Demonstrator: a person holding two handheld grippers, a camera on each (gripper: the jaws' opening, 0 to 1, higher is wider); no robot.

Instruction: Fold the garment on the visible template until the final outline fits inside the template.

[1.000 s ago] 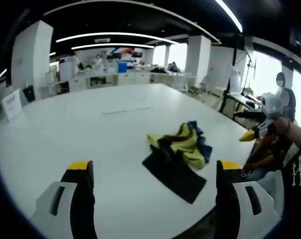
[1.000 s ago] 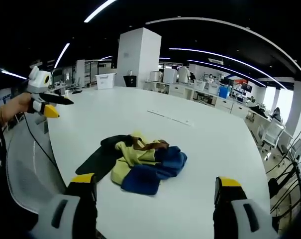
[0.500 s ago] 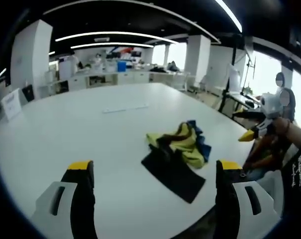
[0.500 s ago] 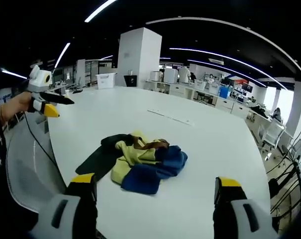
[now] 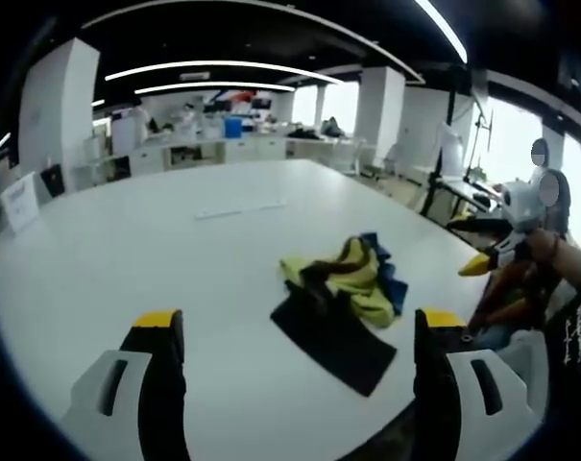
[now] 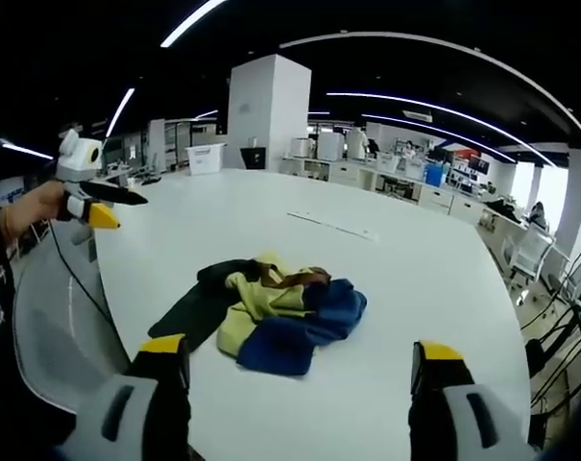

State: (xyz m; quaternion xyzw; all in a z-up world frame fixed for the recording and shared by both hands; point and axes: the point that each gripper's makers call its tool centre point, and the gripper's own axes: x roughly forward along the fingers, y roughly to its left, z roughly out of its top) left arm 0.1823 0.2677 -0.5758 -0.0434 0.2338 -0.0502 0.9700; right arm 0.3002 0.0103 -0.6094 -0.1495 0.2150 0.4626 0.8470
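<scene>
While your left gripper (image 5: 290, 331) and right gripper (image 6: 290, 360) gape empty (both wide), the crumpled garment (image 6: 271, 312) lies well ahead on the table (image 6: 415, 279).

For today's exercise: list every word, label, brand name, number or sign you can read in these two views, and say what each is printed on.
No text can be read in either view.
White placard beyond the table's far edge: marks too blurred to read.
White bin in the background: possible label, too small to read.
Crumpled garment: no print visible.
</scene>
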